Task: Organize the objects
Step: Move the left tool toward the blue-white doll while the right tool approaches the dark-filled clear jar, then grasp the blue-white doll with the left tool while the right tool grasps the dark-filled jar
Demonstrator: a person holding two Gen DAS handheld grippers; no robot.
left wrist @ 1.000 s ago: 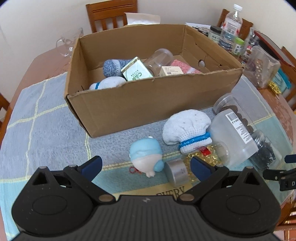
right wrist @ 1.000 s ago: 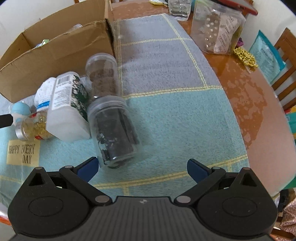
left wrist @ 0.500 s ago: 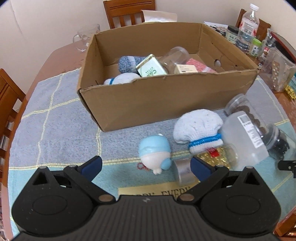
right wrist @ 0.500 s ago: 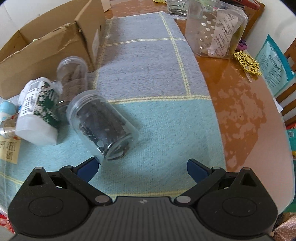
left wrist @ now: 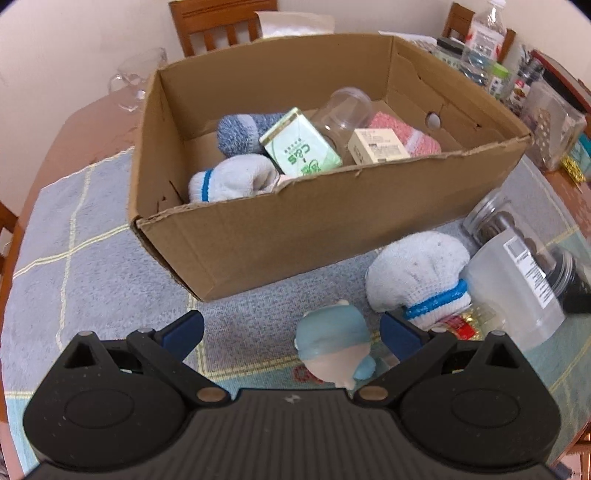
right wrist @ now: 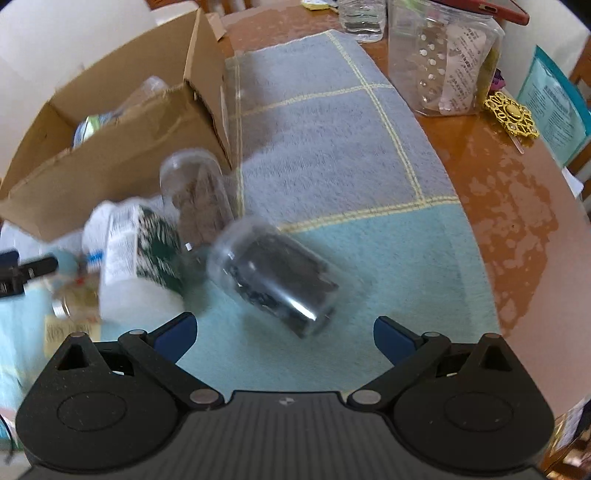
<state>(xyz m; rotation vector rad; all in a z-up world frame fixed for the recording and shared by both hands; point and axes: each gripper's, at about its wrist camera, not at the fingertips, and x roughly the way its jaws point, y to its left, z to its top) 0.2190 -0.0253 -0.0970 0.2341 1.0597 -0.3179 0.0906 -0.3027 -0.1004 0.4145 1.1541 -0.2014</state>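
Note:
An open cardboard box stands on the cloth and holds rolled socks, a green carton, a clear jar and a small white box. In front of it lie a blue and white figurine, a white rolled sock and a white labelled bottle. My left gripper is open, the figurine between its fingers, untouched. My right gripper is open just short of a lying clear jar of dark bits. A second clear jar and the white bottle lie to its left.
A clear plastic container and a gold ornament sit on the wooden table at the right. Bottles and jars crowd the far right corner. A glass mug and wooden chairs are behind the box.
My left gripper has moved forward and down towards the figurine and the box. My right gripper has swung left, bringing the jar of dark bits to the middle of its view.

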